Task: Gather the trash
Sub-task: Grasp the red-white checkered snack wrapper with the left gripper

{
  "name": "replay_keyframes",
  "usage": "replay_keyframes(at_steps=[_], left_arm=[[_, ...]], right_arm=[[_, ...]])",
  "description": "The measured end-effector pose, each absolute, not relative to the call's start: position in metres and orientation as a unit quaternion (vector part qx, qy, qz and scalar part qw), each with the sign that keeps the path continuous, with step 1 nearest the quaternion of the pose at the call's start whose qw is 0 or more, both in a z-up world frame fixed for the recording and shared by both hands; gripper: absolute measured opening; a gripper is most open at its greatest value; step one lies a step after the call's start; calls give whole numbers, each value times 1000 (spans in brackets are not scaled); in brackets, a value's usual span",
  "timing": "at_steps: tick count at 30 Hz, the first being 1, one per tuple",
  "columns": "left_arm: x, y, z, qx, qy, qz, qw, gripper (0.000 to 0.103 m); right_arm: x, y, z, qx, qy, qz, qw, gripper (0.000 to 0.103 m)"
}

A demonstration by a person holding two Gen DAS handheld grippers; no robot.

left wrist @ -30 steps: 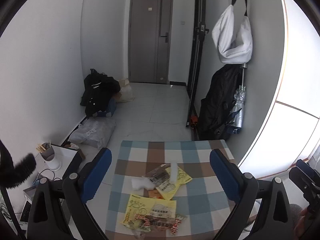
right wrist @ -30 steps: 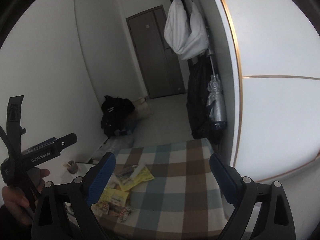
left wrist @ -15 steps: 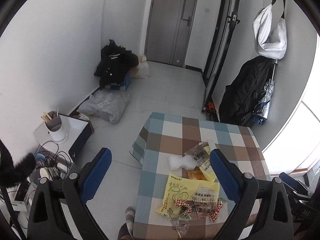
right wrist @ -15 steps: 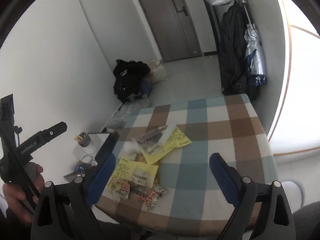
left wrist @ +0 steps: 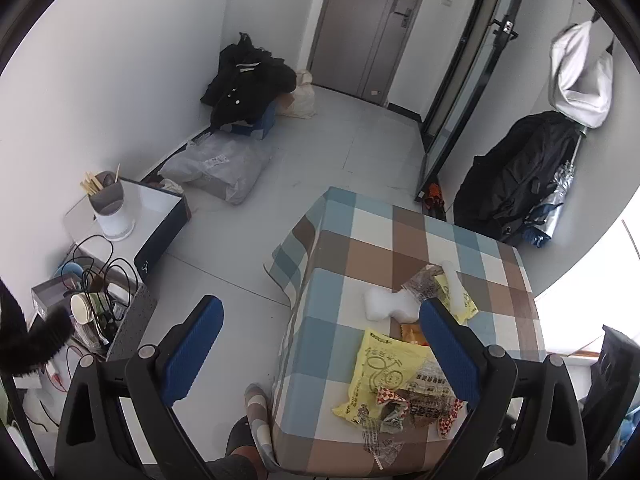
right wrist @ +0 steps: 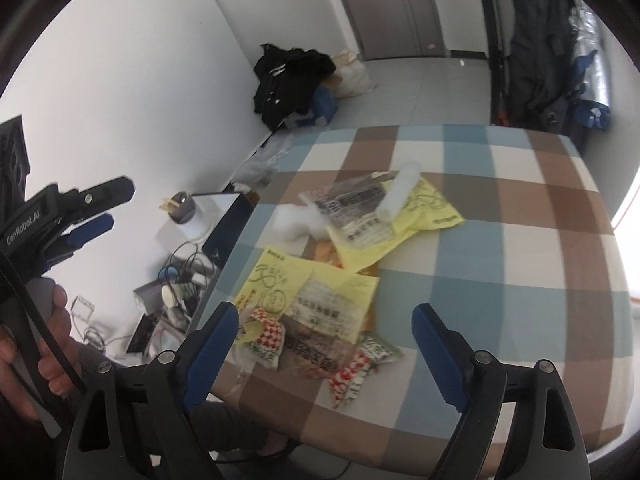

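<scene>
Trash lies in a heap on the checked tablecloth (right wrist: 500, 240): a yellow bag (right wrist: 280, 280), a second yellow bag (right wrist: 424, 208) under a printed clear wrapper (right wrist: 352, 200), a white roll (right wrist: 398, 188), a white foam piece (left wrist: 386, 304) and red-and-white checked wrappers (right wrist: 268, 336). My right gripper (right wrist: 325, 314) hovers above the near yellow bag. Its jaws are closing, with the bag below them, and the pads touch nothing. My left gripper (left wrist: 320, 312) is open over the table's left edge and holds nothing. In the right wrist view, the left gripper (right wrist: 80, 216) is held by a hand at the left.
A low white stand (left wrist: 156, 204) holds a cup of chopsticks (left wrist: 106, 200), with tangled cables (left wrist: 100, 276) beside it. On the floor are a black coat pile (left wrist: 248, 80) and a grey plastic bag (left wrist: 216, 168). Dark bags (left wrist: 516, 176) hang at the right. A slippered foot (left wrist: 256, 400) is by the table.
Both wrist views have tipped downward and come closer to the table, so the trash looks larger. The right gripper's fingers stand a little closer together than before.
</scene>
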State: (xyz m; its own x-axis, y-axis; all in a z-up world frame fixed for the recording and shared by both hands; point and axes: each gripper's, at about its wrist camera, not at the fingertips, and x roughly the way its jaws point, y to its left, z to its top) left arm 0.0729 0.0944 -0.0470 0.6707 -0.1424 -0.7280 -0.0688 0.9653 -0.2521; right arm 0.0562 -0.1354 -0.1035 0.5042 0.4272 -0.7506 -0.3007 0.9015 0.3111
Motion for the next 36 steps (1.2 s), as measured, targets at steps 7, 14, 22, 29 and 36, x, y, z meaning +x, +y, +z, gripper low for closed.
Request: replay_keyframes(at_steps=[7,14,22,29,36], left_arm=[[79,112,-55,-167,422,-3,891,97],[83,115,-59,-177,434,5,884,97],[86,111,-62,-182,444,-4,877,97],[87,109,-64,-185,449,-10,874,97],[82,105,-65,-164,444,16,881,97]], right_arm=[[67,-98,-125,55,478,262,836,62],[70,-79,-151,23,504,275,818,39],[71,-75,-154,6,503,274,820,24],[71,-86,-149,38,496,275,823,22],[65,-114,-132,93,466,277,835,22]])
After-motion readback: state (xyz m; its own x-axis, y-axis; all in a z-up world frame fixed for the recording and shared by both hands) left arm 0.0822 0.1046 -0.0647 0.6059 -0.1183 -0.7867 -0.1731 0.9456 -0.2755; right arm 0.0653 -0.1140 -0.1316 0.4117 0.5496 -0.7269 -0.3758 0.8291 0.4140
